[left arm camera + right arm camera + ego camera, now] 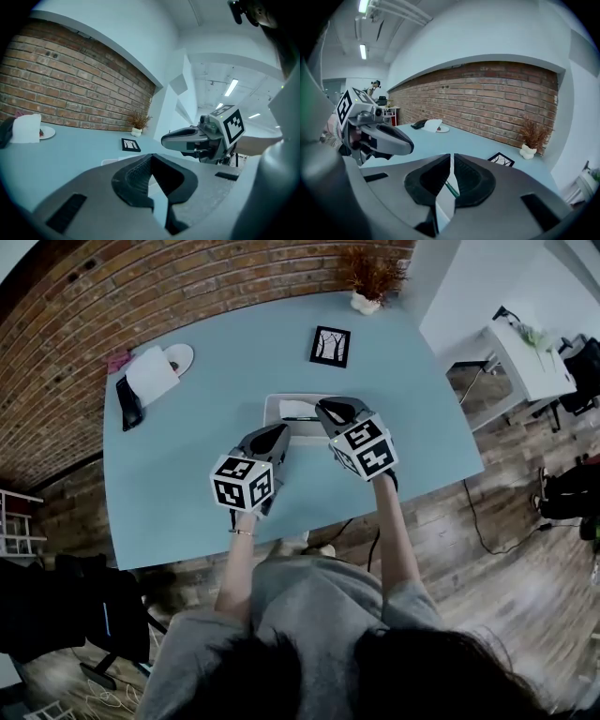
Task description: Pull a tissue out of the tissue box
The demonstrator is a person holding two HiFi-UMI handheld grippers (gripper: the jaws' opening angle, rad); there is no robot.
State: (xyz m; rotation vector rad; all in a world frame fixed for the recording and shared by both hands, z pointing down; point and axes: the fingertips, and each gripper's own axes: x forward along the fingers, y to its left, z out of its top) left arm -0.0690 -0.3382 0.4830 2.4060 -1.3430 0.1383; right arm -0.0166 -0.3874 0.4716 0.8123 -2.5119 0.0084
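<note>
Head view shows left tool [279, 432] and right tool [324, 410] seemingly closed, at tissue box [275, 402].

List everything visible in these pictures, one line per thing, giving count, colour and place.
Light blue table: one, centre.
Red brick wall: one, behind table.
White rectangular tissue box: one, mid-table.
Black-framed picture: one, behind box.
Brown dried plant in white pot: one, far corner.
Round white plate: one, far left.
White folded sheet: one, by plate.
Black object: one, by sheet.
Left gripper, right gripper: grey, at box, jaws together or nearly.
Person's forearms: two, behind grippers.
</note>
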